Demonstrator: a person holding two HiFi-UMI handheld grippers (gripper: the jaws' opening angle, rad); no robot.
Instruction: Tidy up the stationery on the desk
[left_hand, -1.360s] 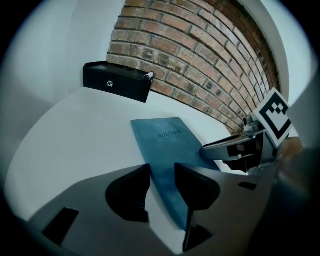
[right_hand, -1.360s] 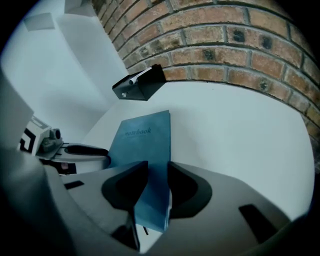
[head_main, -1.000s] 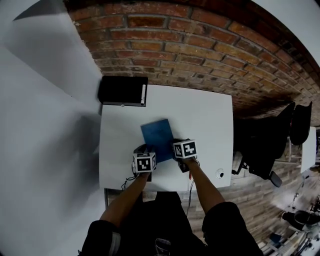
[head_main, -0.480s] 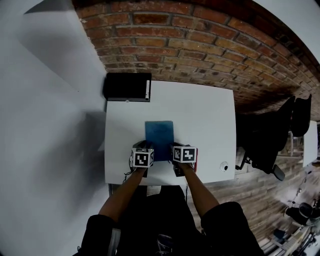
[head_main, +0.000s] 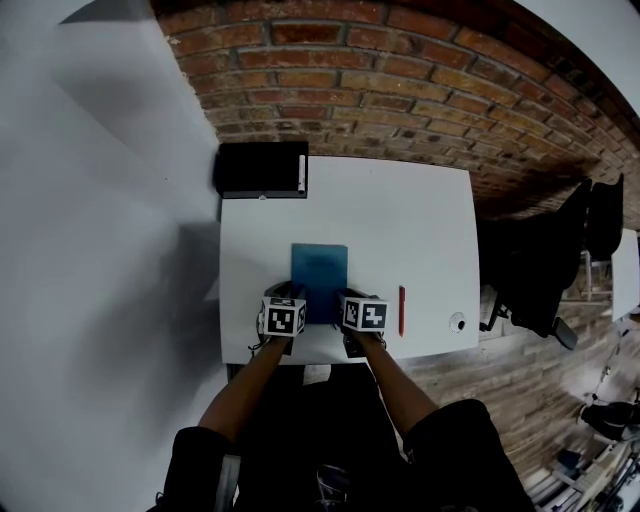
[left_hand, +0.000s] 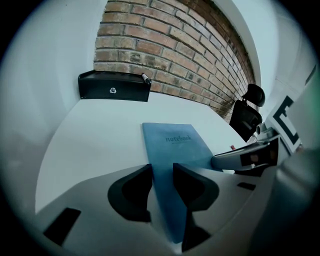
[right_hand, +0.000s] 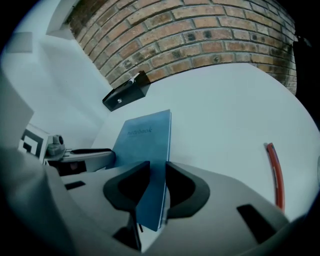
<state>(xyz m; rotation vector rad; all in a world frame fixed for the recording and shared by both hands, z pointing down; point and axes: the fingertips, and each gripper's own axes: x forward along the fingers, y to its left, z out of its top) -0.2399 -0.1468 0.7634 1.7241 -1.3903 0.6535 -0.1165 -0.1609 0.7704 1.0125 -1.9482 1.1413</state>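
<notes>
Notebook placement is judged to be the step in hand. It lies in the near middle of the table, with its long sides running near to far and square to the table edges.

Left tongs pinch its near left corner and right tongs pinch its near right corner. Both pairs of jaws have just been closing slightly, with the cover between them. Whether the near end is lifted clear of the surface cannot be told.

Next move, as judged: if the position is accepted, both tongs should spread together and draw back toward the near edge. This must be done without dragging the thin cover out of line.

Condition of the item: blue, slim and soft-covered, with the word "notebook" printed toward its far end. It is closed and shows no visible creasing. It would likely flex if carried by one corner alone.

Surroundings: a red pen lies well apart to the right, parallel to the notebook and untouched. It is judged to be the outstanding item. A black tray stands at the far left corner against the brick wall, with a marker at its right end. It is a probable home for the pen.
</notes>
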